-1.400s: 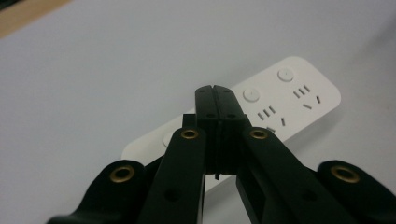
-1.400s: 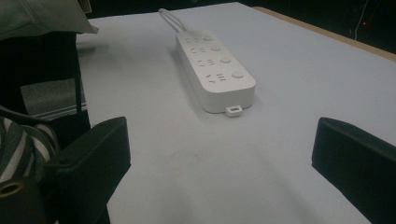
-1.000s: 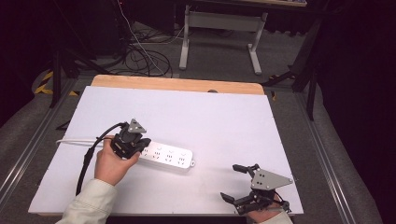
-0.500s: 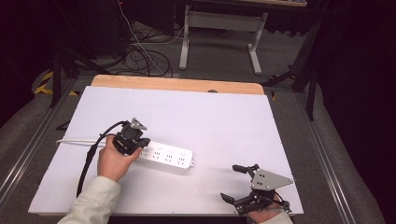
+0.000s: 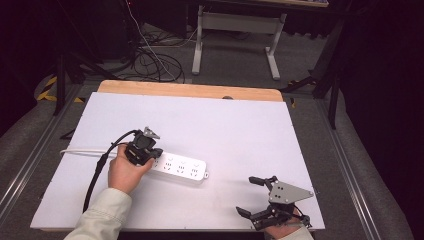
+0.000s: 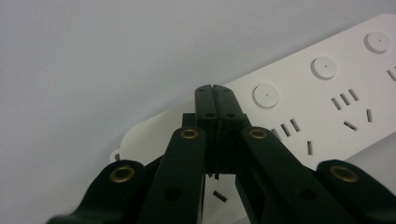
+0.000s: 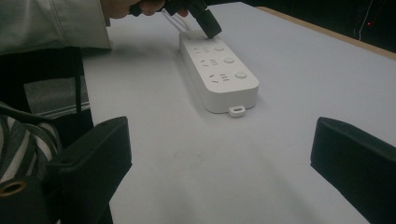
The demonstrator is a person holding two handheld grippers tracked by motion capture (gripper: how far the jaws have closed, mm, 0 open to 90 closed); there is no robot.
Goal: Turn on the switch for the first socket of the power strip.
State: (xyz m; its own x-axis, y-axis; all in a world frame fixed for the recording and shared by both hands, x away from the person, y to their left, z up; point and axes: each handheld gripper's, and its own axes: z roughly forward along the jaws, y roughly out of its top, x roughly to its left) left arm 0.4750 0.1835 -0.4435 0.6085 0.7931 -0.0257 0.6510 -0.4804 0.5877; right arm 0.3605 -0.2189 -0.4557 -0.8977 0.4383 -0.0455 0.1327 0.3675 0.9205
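A white power strip lies left of the table's middle, with three round buttons and three socket groups. Its white cord runs off to the left. My left gripper is shut with nothing between its jaws. In the left gripper view its tips rest over the strip's cord end, just beside the first round button. My right gripper stands open near the table's front right corner, well apart from the strip, with bare table between its fingers.
The white tabletop has a wooden strip along its far edge. A black cable trails from the left gripper toward the front edge. A person's light sleeve reaches in at the front left. Desk legs and cables stand on the floor beyond.
The left gripper has edged slightly to the right over the strip's cord end. The right gripper has not moved.
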